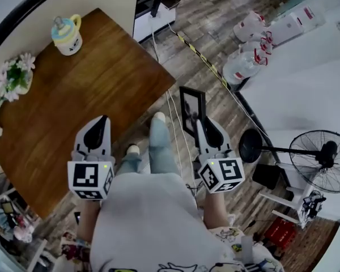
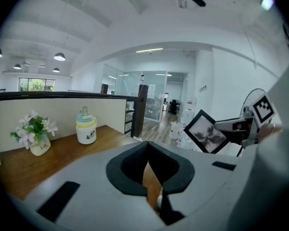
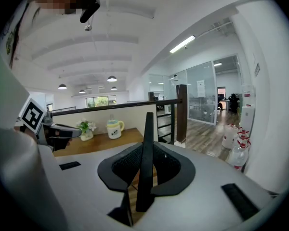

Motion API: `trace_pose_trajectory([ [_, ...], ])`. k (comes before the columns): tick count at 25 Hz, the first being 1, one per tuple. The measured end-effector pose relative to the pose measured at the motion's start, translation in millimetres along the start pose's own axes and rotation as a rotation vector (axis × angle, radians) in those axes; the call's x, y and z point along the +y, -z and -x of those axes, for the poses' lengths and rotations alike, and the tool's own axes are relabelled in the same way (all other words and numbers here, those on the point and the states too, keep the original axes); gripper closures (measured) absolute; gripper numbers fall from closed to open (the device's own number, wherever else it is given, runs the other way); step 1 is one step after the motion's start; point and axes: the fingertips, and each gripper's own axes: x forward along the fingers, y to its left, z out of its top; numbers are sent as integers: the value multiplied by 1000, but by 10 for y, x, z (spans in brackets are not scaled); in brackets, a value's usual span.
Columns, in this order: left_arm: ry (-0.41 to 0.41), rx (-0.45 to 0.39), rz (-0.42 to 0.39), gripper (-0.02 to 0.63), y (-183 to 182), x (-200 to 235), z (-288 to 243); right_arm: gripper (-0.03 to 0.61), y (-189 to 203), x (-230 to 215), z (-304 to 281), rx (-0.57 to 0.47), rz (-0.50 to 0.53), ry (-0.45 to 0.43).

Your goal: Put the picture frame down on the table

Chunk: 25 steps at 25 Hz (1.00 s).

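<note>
A black picture frame (image 1: pixel 191 107) with a dark photo stands upright in my right gripper (image 1: pixel 202 124), which is shut on its lower edge. It hangs over the wooden floor, just off the right corner of the brown table (image 1: pixel 102 89). In the right gripper view the frame (image 3: pixel 146 148) shows edge-on, clamped in my right gripper (image 3: pixel 145 163). My left gripper (image 1: pixel 98 123) is shut and empty, above the table's near edge. From the left gripper (image 2: pixel 148 159) the frame (image 2: pixel 207 133) appears to the right, tilted.
A pastel mug (image 1: pixel 67 35) and a small pot of white flowers (image 1: pixel 14 77) stand at the table's far side. Cables run on the floor by the table corner. Water bottles (image 1: pixel 249 55) and a standing fan (image 1: pixel 323 158) are to the right.
</note>
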Motion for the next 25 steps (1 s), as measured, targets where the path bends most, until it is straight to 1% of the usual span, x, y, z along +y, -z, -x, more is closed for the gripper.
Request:
trace_pose_trajectory([
  [5, -115, -12, 42, 611, -42, 300, -24, 517, -196, 114, -504, -4, 33, -117],
  [10, -268, -51, 93, 611, -191, 551, -117, 517, -441, 192, -1122, 4, 83, -274],
  [15, -412, -82, 130, 611, -359, 666, -199, 517, -682, 250, -1656, 12, 126, -429],
  [19, -530, -90, 171, 611, -417, 715, -237, 517, -830, 332, -2015, 21, 157, -555],
  [25, -672, -98, 208, 611, -467, 726, -269, 517, -952, 410, -2375, 31, 176, -696],
])
